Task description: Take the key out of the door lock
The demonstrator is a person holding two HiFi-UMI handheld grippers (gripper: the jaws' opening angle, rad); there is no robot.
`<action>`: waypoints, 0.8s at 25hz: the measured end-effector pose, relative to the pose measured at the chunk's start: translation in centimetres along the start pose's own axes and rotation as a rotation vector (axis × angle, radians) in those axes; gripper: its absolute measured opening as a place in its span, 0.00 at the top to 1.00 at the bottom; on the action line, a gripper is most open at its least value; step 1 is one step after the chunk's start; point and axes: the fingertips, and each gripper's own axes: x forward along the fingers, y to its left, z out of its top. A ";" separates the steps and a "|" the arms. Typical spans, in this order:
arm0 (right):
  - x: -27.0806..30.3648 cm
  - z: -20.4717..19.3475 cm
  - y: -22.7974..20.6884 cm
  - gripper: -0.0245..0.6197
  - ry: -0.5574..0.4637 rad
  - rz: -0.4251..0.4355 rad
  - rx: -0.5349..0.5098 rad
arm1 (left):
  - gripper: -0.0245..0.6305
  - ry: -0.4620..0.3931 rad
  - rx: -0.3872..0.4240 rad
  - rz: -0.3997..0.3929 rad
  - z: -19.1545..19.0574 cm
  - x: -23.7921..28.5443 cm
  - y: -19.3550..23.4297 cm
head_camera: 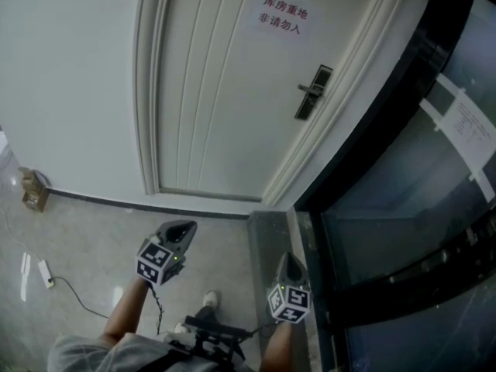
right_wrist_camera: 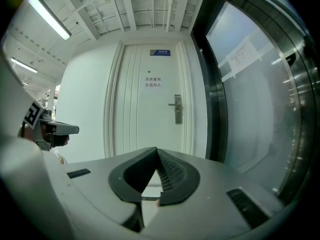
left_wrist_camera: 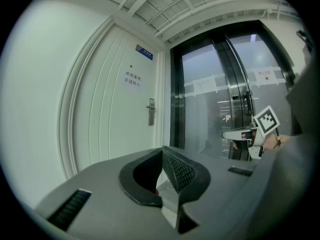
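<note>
While left gripper [head_camera: 183, 228] and right gripper [head_camera: 290, 260] hang with jaws pressed together, empty, open floor [head_camera: 93, 231] separates them from door lock [head_camera: 313, 91].

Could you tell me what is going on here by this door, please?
A person stands back from the closed white door, holding the left gripper and the right gripper out toward it. Both have their jaws together with nothing between them. Neither is at the lock plate with its lever handle yet, and a key there is too small to make out.
</note>
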 end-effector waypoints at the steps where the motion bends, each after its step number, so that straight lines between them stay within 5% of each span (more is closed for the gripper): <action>1: 0.6 0.0 -0.3 0.94 0.001 0.000 0.000 | 0.96 0.001 -0.001 0.001 0.1 0.6 0.2; 20: 14.1 3.6 -7.8 0.94 0.005 0.024 -0.005 | 0.96 -0.012 -0.003 0.029 4.5 15.1 3.9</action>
